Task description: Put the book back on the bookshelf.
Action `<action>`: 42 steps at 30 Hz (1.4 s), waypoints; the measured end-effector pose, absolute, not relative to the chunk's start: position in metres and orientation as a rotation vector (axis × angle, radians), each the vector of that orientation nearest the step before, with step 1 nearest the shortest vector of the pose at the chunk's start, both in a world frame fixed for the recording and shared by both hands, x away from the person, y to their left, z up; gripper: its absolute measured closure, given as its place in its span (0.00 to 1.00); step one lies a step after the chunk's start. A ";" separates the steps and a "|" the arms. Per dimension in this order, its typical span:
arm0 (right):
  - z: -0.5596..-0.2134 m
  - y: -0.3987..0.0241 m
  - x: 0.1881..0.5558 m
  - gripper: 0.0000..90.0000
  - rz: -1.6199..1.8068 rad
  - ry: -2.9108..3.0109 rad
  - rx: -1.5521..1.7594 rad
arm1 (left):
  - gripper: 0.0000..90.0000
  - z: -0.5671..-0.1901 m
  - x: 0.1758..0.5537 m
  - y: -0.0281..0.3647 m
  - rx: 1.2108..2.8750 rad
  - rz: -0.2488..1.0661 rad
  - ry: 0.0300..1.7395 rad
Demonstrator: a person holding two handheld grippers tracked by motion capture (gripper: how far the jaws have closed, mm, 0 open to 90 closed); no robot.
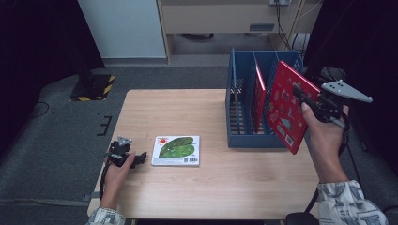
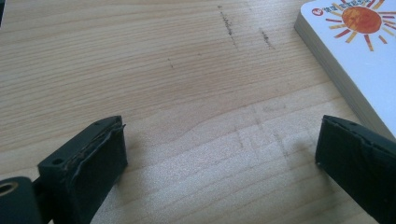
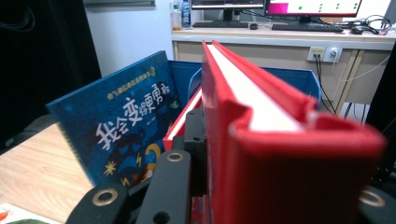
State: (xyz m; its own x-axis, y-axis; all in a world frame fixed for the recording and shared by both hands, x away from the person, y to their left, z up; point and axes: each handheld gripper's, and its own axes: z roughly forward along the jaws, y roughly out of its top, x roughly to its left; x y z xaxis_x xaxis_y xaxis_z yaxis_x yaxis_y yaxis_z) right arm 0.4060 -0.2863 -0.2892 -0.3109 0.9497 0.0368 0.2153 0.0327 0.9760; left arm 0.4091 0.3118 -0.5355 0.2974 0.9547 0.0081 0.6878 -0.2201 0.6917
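We've got a red book (image 1: 286, 110), hardcover, flat rectangle w/ glossy printed cover, pinched in the right claw (image 1: 304, 99) above the right edge of the table (image 1: 187, 117), tilted, just in front of the blue rack (image 1: 241, 93). The rack is a plastic file holder w/ slotted walls and upright dividers; another red book (image 1: 258, 93) stands in one of its compartments. From the right gripper view the held book runs straight away from the claw, its white page block sunk between thick red boards, black jaws pressed on either side of it; behind it that view gives a blue book (image 3: 121, 121) w/ yellow and white characters leaning in the rack, which we can't make out from the high view. The left claw (image 1: 136, 159) sits at the near left of the table, resting low, jaws spread wide w/ nothing between them. The left gripper view shows pale wood grain w/ a few dark scuffs, worn rubbery pads, and just right of the claw the corner of a thick white board book (image 2: 355, 56) w/ an orange sun print; the high view shows its green leaf cover. Red book and left claw are well apart.
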 end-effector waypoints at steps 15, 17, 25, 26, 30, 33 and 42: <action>-0.289 -0.280 0.432 0.88 1.326 1.594 1.230 | 0.01 -0.536 0.409 0.312 1.988 0.596 1.453; -0.289 -0.279 0.433 0.88 1.326 1.587 1.231 | 0.01 -0.536 0.409 0.312 1.985 0.598 1.451; -0.291 -0.278 0.437 0.88 1.312 1.584 1.235 | 0.01 -0.536 0.408 0.311 1.983 0.600 1.449; -0.291 -0.278 0.438 0.88 1.311 1.586 1.238 | 0.01 -0.536 0.408 0.311 1.983 0.600 1.449; -0.292 -0.278 0.442 0.88 1.310 1.582 1.244 | 0.01 -0.537 0.408 0.311 1.981 0.600 1.450; -0.292 -0.276 0.446 0.88 1.308 1.583 1.249 | 0.01 -0.537 0.408 0.311 1.980 0.600 1.450; -0.291 -0.268 0.463 0.88 1.287 1.573 1.254 | 0.01 -0.537 0.408 0.311 1.985 0.599 1.448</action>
